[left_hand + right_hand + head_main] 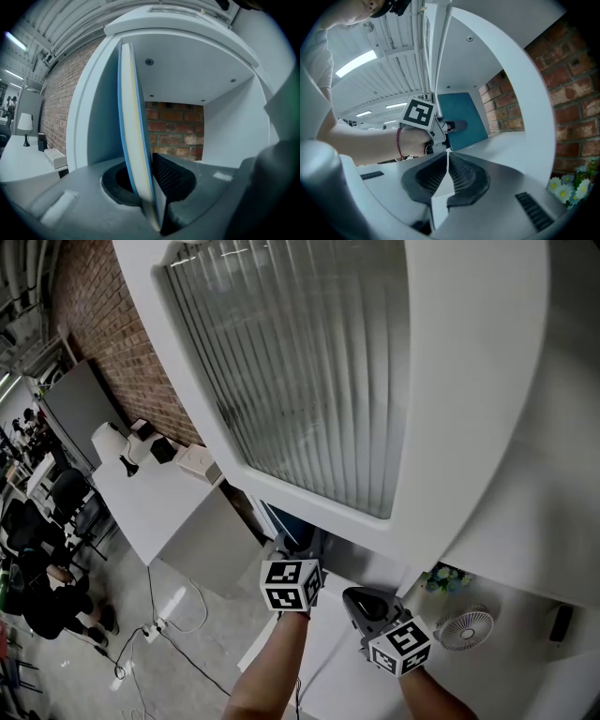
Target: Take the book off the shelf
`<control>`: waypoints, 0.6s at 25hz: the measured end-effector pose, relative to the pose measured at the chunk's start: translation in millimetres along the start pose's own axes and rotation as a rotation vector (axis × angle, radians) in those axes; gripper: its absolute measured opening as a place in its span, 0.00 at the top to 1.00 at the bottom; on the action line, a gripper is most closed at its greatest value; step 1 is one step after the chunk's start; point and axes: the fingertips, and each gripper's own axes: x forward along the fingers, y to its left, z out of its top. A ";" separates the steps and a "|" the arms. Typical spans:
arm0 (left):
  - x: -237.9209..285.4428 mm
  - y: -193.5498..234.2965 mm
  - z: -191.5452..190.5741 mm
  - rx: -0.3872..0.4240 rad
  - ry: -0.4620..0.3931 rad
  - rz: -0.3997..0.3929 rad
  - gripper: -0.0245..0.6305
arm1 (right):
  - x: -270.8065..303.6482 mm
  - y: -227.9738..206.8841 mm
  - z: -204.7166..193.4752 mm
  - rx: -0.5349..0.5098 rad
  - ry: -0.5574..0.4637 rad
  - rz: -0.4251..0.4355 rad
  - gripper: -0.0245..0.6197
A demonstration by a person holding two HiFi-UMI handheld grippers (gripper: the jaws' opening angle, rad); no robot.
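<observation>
Our left gripper [146,187] is clamped on the thin blue-covered book [133,122], which stands upright inside the white rounded shelf compartment [187,79], seemingly close to its left wall. Our right gripper [448,161] hangs nearby, jaws pressed together on nothing.

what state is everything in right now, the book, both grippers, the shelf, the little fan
book: upright in the shelf compartment, its near edge between the left jaws, not yet out
left gripper: shut on the book
right gripper: shut, jaws together, nothing in them
shelf: open at the front, book inside
fan: standing near the flowers, too small to tell if it runs
</observation>
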 end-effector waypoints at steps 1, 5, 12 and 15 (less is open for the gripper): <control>-0.1 0.5 0.8 -0.002 0.000 0.003 0.85 | -0.2 -0.5 0.8 -0.001 0.000 -0.001 0.93; -1.4 -1.8 4.4 -0.011 -0.003 0.010 0.85 | -5.3 -1.7 5.2 0.000 -0.001 -0.004 0.93; 3.9 6.4 -1.6 -0.028 -0.003 0.006 0.87 | 3.6 -3.8 2.7 0.005 -0.007 0.001 0.93; 3.0 5.9 -2.0 -0.036 -0.003 0.006 0.87 | 0.7 -2.7 3.6 0.001 -0.007 0.000 0.93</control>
